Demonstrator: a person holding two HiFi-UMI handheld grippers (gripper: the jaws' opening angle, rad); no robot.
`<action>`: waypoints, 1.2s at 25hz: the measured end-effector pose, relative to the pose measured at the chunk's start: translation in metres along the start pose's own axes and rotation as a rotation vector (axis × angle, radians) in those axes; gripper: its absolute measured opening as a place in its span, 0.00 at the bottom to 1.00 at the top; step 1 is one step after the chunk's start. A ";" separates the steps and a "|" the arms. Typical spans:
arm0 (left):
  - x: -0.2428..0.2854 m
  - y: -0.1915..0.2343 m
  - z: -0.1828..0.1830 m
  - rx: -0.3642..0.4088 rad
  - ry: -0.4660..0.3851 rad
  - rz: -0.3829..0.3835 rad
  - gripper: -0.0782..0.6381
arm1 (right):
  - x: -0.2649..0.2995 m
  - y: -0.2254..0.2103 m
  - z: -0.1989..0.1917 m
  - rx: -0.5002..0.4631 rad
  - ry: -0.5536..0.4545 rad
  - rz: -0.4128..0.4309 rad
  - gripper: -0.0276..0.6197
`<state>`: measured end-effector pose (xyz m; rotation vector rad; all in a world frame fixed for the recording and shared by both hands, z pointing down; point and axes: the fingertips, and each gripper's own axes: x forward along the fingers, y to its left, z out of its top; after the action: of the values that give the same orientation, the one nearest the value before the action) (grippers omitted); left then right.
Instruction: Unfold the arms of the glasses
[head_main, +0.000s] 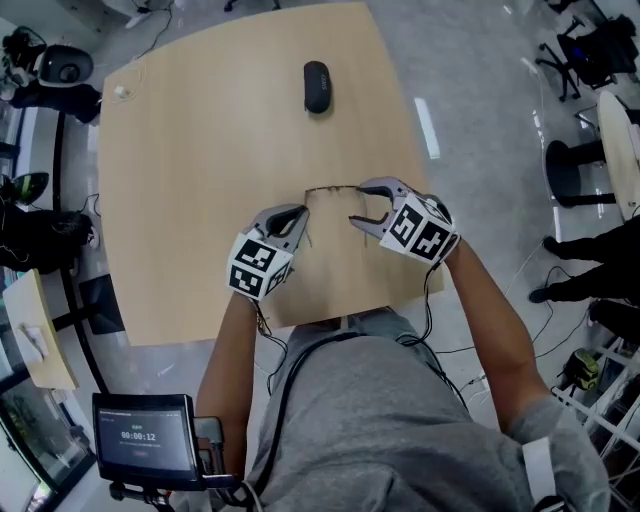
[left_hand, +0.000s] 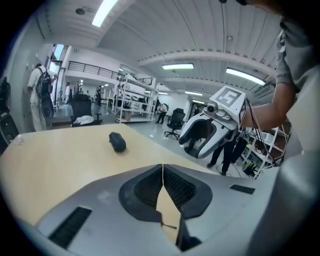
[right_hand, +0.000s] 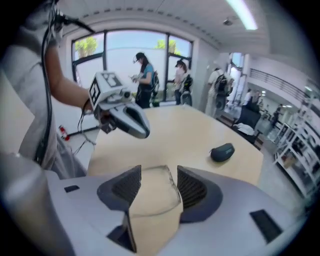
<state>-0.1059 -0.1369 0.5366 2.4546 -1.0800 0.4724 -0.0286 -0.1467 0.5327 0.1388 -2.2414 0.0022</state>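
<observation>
Pale wood tabletop (head_main: 200, 150) in an open workshop carries the thin wire-rimmed glasses (head_main: 332, 187), which sit just beyond the near edge, between the two tools. The right tongs (head_main: 358, 203) stand part-spread around one clear lens (right_hand: 152, 192), whose rim reaches both pads, so they seem to be grasping the front by that lens. The left tongs (head_main: 297, 215) are clenched tip to tip, with a hair-thin temple arm (left_hand: 169, 227) showing in the gap behind the tips; I judge they pinch that arm. The main risk is at the hinge: the wire is fine, and a swing past the hinge's stop, or a pull out of its plane, could bend the temple arm (head_main: 311, 232) or loosen it. Too hard a squeeze on the lens could pop it from the rim or smear it; too light a squeeze would let the front twist and slide on the smooth wood. The wire could also slip out from between the closed tips. The front's long axis runs left to right across the person, roughly along the near tabletop edge; the visible arm runs from its left end back toward the person, so the lenses probably face away. Farther out, well apart, lies a dark glasses case (head_main: 317, 86).
</observation>
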 end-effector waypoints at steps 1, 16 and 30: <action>-0.005 0.003 0.015 -0.002 -0.042 0.008 0.12 | -0.013 -0.007 0.019 0.062 -0.085 -0.035 0.40; -0.220 -0.082 0.208 0.242 -0.625 0.182 0.12 | -0.272 0.051 0.175 0.243 -0.737 -0.549 0.05; -0.304 -0.213 0.193 0.340 -0.682 0.325 0.12 | -0.366 0.164 0.147 0.196 -0.825 -0.540 0.05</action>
<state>-0.1137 0.0837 0.1816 2.8313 -1.8114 -0.1358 0.0671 0.0450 0.1633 1.0016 -2.9335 -0.1524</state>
